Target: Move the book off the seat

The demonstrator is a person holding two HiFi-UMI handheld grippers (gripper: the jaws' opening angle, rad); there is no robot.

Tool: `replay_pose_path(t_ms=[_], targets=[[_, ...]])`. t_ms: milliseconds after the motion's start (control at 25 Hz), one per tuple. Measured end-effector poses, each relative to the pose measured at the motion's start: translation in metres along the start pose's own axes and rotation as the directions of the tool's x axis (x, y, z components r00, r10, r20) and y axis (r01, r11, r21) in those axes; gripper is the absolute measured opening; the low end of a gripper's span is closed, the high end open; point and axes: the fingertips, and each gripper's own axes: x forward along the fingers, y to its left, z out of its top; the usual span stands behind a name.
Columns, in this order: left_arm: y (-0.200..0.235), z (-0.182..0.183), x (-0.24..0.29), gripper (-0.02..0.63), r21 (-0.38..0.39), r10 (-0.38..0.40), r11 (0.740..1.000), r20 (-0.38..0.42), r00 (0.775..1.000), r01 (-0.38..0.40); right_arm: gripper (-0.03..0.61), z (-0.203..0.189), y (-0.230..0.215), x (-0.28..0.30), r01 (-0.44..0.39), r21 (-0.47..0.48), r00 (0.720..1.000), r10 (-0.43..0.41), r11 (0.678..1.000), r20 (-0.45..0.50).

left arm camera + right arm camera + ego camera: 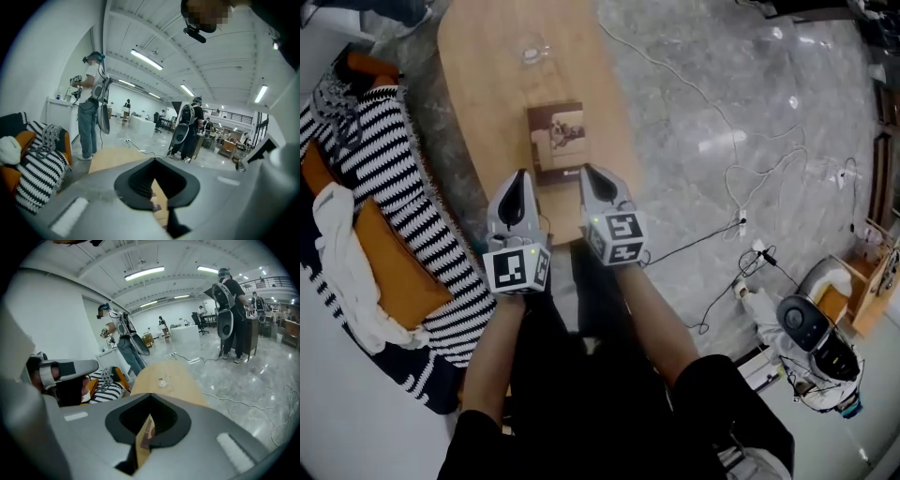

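A brown book (pixel 558 141) with a pale picture on its cover lies flat on the oval wooden table (pixel 497 84). In the head view my left gripper (pixel 522 178) points at the book's near left corner and my right gripper (pixel 587 172) at its near right corner. Both have their jaws together with nothing between them. Whether the tips touch the book I cannot tell. Past the shut jaws of the left gripper (pixel 154 161) a bit of the book (pixel 158 197) shows. The right gripper (pixel 150 397) likewise shows a strip of the book (pixel 146 432). The seat, a sofa (pixel 389 281) with orange cushions and a striped blanket, stands to the left.
A small clear glass dish (pixel 532 49) sits on the table's far end. White and black cables (pixel 741 178) and a power strip run over the marble floor on the right. A grey machine (pixel 806 328) stands at the lower right. People (pixel 89 108) stand farther off in the hall.
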Motion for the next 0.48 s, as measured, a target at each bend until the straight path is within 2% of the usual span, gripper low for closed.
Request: replay_pose_path(t_ms=[160,480], targets=[[-0.007,0.035,-0.023,0.006,-0.004,-0.002,1.000,0.028,1.000,0.002,0.009,0.028,0.018,-0.028,0.009,-0.011,1.000,-0.009,1.000,0.029],[-0.027,0.115,-0.072,0.006,0.024,-0.004,1.000,0.103,0.995,0.001,0.009,0.107,0.042,-0.102,0.027,-0.020,0.991,-0.024,0.999,0.132]])
